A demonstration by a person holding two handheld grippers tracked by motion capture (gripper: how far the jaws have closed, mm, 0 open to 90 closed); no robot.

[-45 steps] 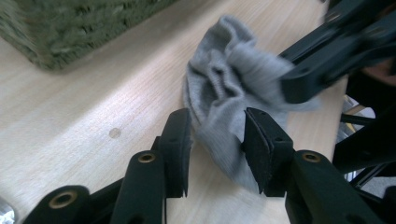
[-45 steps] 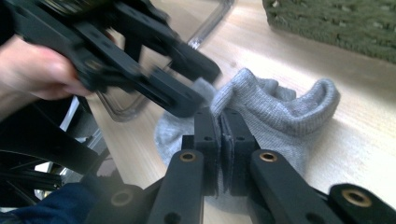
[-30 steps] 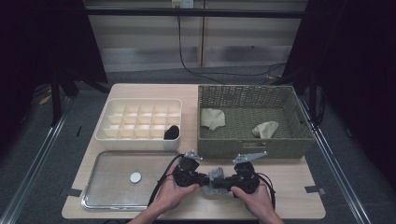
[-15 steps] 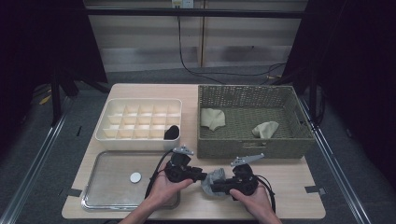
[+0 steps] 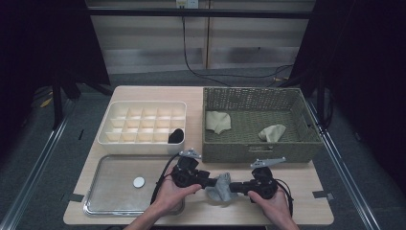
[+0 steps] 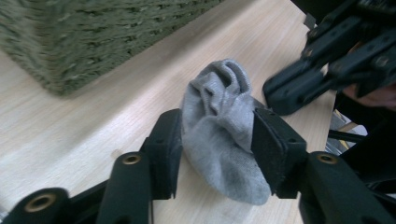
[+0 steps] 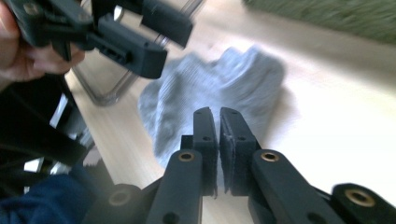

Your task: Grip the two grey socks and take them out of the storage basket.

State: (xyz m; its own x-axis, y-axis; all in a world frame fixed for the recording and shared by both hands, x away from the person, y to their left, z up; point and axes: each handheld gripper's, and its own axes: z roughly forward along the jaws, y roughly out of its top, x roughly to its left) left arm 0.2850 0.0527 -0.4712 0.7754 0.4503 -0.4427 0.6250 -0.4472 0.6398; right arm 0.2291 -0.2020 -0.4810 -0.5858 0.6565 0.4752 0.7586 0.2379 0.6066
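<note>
**Two grippers work a grey sock at the front edge of the table**

A person's hands come in at the front edge of a pale wooden table (image 5: 306, 211), each holding a black gripper. Between them, near the middle of that edge, lies a crumpled grey sock (image 5: 219, 187).

The left gripper (image 6: 217, 140) points at the sock from the left. Its fingers (image 6: 273, 149) stand about half open on either side of the bunched sock and have just been opening, so the sock sits between them, brushing the pads, but looks loosely framed rather than pinched, probably being let go or regripped.

The right gripper (image 7: 218, 128) points at the sock from the right. Its fingers (image 7: 233, 140) are pressed almost together, a thin slit between them. The tips lie over the near edge of the sock; whether they pinch a fold of cloth I cannot tell.

The two grippers face each other, apparently to fold or bundle the sock between them.

Behind, at the right back of the table, a woven basket (image 5: 258, 148) holds two pale socks (image 5: 218, 121), likely waiting their turn. To the left back is a white divided tray (image 5: 107, 141) with a dark sock (image 5: 176, 136) tucked in one front compartment, which suggests where bundled socks go. At the front left corner is a clear lid (image 5: 95, 201) with a small white disc (image 5: 139, 181) on it.
</note>
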